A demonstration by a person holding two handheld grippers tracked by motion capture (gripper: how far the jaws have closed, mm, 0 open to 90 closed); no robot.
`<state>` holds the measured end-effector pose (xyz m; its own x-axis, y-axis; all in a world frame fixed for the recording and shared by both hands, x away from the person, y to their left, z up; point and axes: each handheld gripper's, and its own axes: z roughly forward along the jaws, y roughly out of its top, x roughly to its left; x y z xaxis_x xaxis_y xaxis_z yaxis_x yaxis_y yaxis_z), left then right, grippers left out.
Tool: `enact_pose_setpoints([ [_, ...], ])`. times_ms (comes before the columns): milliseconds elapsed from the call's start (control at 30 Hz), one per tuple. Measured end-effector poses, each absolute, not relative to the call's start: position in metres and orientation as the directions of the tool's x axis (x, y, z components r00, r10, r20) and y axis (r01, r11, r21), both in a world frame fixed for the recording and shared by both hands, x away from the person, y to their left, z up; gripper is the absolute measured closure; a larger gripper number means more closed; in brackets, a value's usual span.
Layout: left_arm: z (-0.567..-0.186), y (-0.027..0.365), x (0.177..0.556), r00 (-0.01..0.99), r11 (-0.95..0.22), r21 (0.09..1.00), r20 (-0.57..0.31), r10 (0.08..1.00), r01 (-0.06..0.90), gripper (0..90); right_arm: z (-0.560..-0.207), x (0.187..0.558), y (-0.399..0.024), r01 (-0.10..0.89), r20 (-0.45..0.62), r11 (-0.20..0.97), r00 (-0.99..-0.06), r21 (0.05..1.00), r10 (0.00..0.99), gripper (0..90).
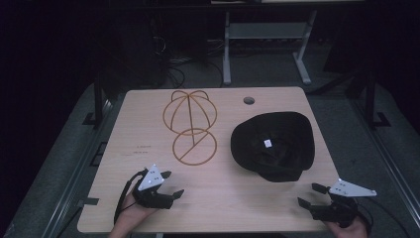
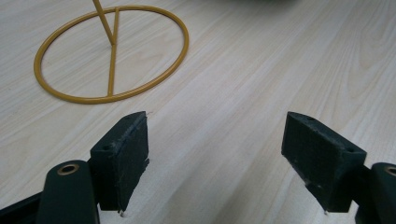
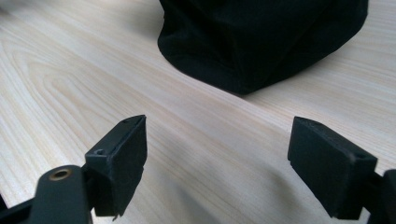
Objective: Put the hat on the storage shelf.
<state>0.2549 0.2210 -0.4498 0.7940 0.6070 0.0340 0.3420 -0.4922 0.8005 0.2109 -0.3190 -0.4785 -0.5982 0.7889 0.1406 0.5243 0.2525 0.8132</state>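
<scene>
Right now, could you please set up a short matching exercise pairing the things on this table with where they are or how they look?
Things:
1. hat
2. wire stand
3. left tool
4. hole

Descriptions:
A. gold, left of middle
B. black, lying upside down on the right
C. open, near edge
D. round, near far edge

Pairs: 1-B, 2-A, 3-C, 4-D
</scene>
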Motion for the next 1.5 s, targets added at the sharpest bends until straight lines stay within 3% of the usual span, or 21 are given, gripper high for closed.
enact_pose_setpoints([
  [500, -0.44, 0.209, 0.257, 0.828, -0.49, 0.807, 0.003, 0.561, 0.329, 24.4, -0.477, 0.21, -0.318, 0.516, 0.146, 0.25, -0.609, 0.819, 0.78, 19.2],
  [1500, -0.386, 0.113, 0.275, 0.929, -0.578, 0.792, 0.039, 0.368, 0.196, 26.1, -0.476, 0.21, -0.317, 0.512, 0.161, 0.234, -0.615, 0.827, 0.772, 19.4],
])
